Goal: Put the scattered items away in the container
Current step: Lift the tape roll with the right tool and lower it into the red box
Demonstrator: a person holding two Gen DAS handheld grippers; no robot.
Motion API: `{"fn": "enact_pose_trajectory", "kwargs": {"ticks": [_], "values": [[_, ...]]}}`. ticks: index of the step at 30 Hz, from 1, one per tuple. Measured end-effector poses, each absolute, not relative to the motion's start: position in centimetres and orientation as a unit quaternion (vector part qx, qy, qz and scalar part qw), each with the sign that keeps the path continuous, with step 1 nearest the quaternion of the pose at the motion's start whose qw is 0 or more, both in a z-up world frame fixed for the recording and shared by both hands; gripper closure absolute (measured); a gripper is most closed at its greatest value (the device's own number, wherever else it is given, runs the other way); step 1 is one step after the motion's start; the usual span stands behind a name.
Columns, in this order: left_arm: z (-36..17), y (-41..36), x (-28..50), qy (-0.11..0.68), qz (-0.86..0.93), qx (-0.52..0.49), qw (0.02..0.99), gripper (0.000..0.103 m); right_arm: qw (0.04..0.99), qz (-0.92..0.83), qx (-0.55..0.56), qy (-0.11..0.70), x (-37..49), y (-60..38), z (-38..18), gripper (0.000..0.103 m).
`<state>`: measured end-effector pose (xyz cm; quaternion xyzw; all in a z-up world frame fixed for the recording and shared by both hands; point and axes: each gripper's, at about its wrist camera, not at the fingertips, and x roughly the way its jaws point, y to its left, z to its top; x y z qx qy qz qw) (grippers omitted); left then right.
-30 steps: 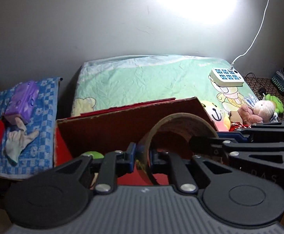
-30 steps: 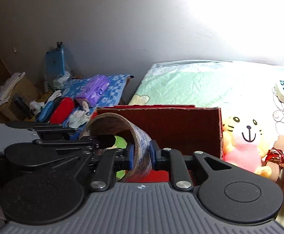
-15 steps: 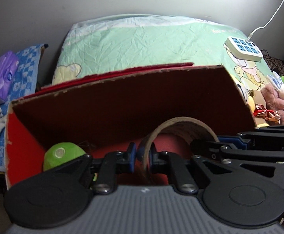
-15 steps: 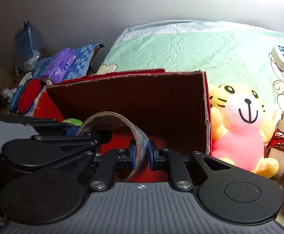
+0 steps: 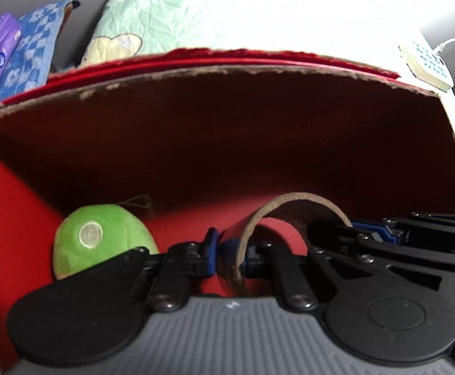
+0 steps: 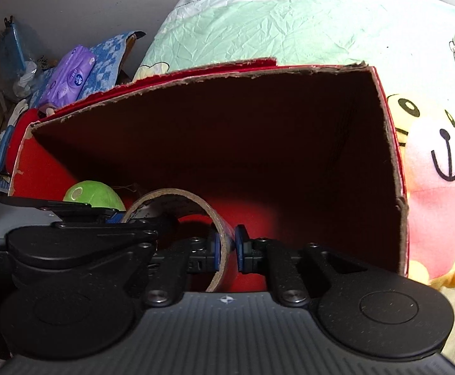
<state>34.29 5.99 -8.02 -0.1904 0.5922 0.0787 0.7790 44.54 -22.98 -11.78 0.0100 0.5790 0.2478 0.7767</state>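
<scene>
A brown-cored tape roll (image 5: pixel 290 197) (image 6: pixel 171 192) hangs low inside the red cardboard box (image 5: pixel 227 72) (image 6: pixel 227 75), just above its red floor. My left gripper (image 5: pixel 230 250) is shut on the roll's left wall. My right gripper (image 6: pixel 227 247) is shut on the opposite wall, and in the left wrist view it reaches in from the right (image 5: pixel 368 231). A green plush ball (image 5: pixel 102 240) (image 6: pixel 93 195) lies in the box's left corner, close beside the roll. Where the roll's underside meets the floor is hidden by the grippers.
The box stands on a pale green bedsheet (image 6: pixel 290 25). A yellow and pink plush tiger (image 6: pixel 437 162) leans against the box's right wall outside. A purple tissue pack (image 6: pixel 71 78) lies on blue checked cloth at far left. A white power strip (image 5: pixel 424 62) sits at far right.
Both grippers have carried the tape roll forward and down, from above the box's near edge to deep inside it. The box walls now fill both views.
</scene>
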Motion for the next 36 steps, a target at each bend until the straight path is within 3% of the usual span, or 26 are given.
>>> {"fn": "enact_pose_trajectory", "kwargs": {"ticks": [4, 7, 13, 36], "values": [[-8.4, 6.4, 35.0, 0.607, 0.07, -0.171, 0.773, 0.092, 0.769, 0.24, 0.024, 0.592, 44.8, -22.8, -12.4, 0.092], [-8.5, 6.5, 35.5, 0.608, 0.069, -0.147, 0.777, 0.083, 0.77, 0.233, 0.023, 0.594, 44.9, -22.6, -12.4, 0.093], [-8.8, 6.8, 35.8, 0.602, 0.071, -0.136, 0.784, 0.078, 0.765, 0.221, 0.018, 0.604, 45.3, -22.3, -12.7, 0.095], [-8.5, 9.0, 33.8, 0.562, 0.107, -0.145, 0.807, 0.076, 0.755, 0.258, -0.001, 0.603, 45.7, -19.5, -13.3, 0.092]]}}
